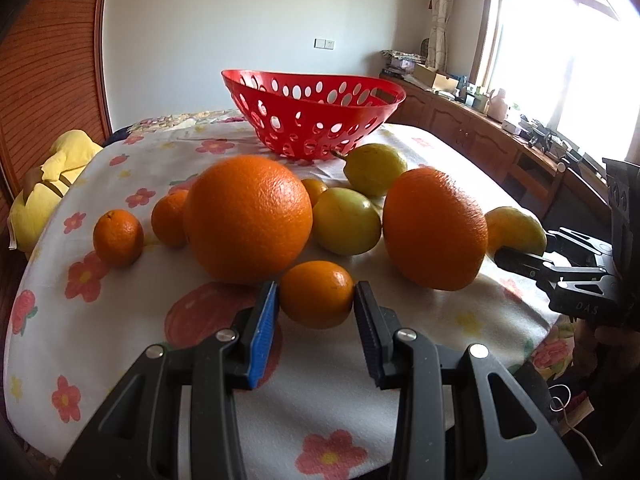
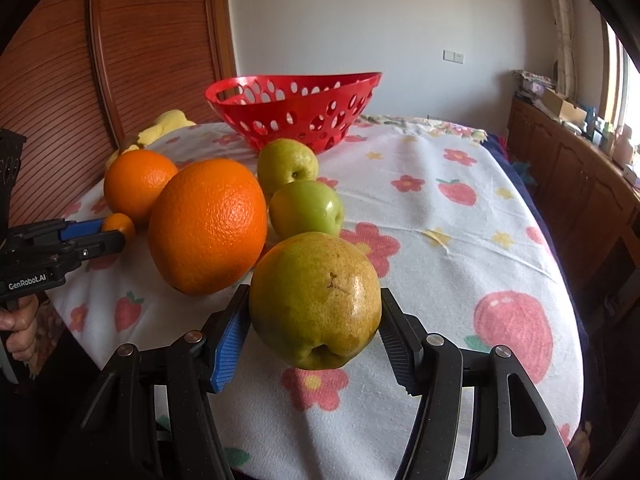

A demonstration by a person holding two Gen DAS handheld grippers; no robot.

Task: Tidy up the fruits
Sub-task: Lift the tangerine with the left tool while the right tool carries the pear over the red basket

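Orange mandarin (image 1: pixel 316 294) is getting pinched by left gripper (image 1: pixel 315 312); right gripper (image 2: pixel 314 320) is clamping pear (image 2: pixel 315 300), prob. bound for red basket (image 2: pixel 296 108) at 12 o'clock.

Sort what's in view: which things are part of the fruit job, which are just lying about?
Job: red basket, small orange in left gripper, pear in right gripper, big oranges, green fruit.
Lying about: yellow plush, floral tablecloth.

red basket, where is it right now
The red basket sits at the table's far side in both wrist views, empty as far as visible, just behind the pears.
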